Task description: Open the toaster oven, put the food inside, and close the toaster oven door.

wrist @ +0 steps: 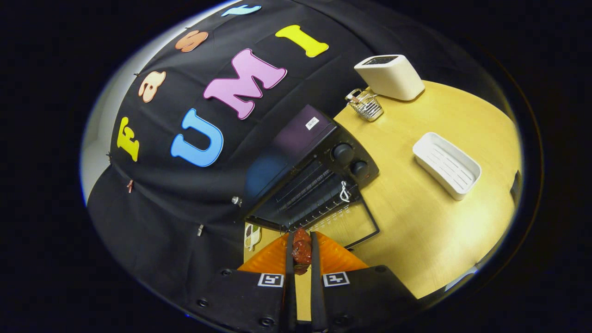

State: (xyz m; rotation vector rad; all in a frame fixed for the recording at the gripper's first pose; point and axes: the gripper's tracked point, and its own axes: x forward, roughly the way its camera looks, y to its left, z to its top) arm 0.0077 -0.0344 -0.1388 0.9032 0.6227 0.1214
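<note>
A handheld gripper clamps a dark reddish piece of food between its two fingers, poised just in front of an open toaster oven on a pale wooden bench. The oven's glass door is dropped down flat onto the bench top, and the wire rack inside the dark cavity lies exposed just beyond the fingertips. The oven stands at the back edge of the bench, against the black cloth wall, with its two control knobs on the side nearer the middle of the bench.

Judging by this, the first step is done: the door is open. The second is under way, for the food is gripped and lined up with the mouth of the oven but has not yet gone in; whether it is already over the lowered door cannot be told for sure. Placing the food on the rack, letting go, drawing back and swinging the door up are all left to do.

Farther along the back edge stand a small wire basket and a white pop-up toaster near the far corner. A white ribbed tray lies out on the open bench, well apart from the oven.
</note>
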